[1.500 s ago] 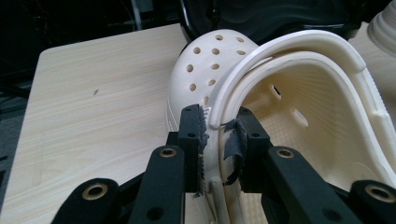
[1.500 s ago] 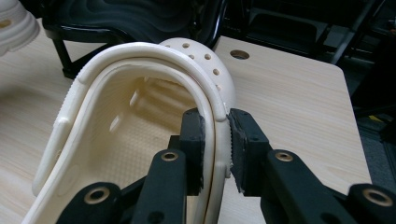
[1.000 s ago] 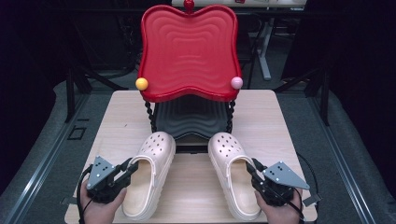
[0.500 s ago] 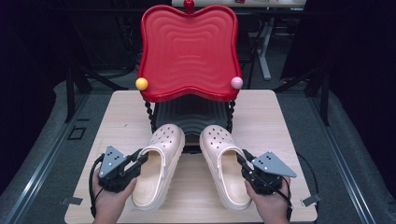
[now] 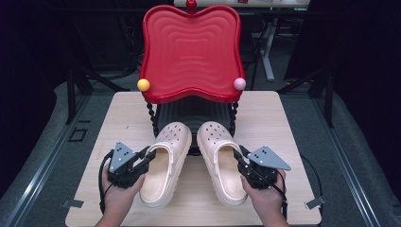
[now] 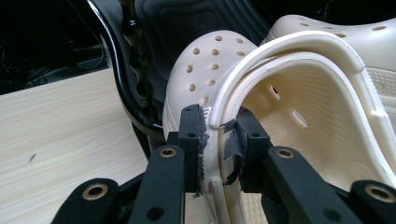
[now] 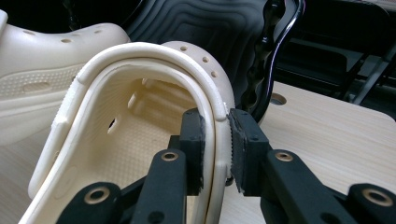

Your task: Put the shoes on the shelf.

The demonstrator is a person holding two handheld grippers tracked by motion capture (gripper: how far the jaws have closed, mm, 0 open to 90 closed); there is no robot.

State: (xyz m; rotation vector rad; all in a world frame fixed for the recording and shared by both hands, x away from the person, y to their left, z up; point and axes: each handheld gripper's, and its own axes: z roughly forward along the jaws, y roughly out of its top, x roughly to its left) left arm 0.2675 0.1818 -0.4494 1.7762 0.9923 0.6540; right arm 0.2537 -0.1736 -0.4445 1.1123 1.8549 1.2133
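Observation:
Two cream clogs lie side by side on the wooden table [image 5: 283,123], toes pointing at the rack. My left gripper [image 5: 147,157] is shut on the outer side wall of the left clog [image 5: 166,163]; the left gripper view shows its pads [image 6: 195,133] pinching that wall [image 6: 215,140]. My right gripper [image 5: 238,158] is shut on the outer side wall of the right clog [image 5: 220,161], with one pad inside the shoe and one outside, on the wall [image 7: 217,140]. Both toes sit just under the red top of the rack.
A rack with a red wavy top shelf [image 5: 190,52] and a dark lower shelf [image 5: 194,111] stands at the table's back middle. It has twisted black posts [image 5: 151,116], a yellow ball [image 5: 143,84] and a pink ball [image 5: 239,83]. Bare table lies left and right.
Both grippers have moved the clogs inward and forward. The shoes now lie closer together, with their toes nearer the rack's lower shelf.

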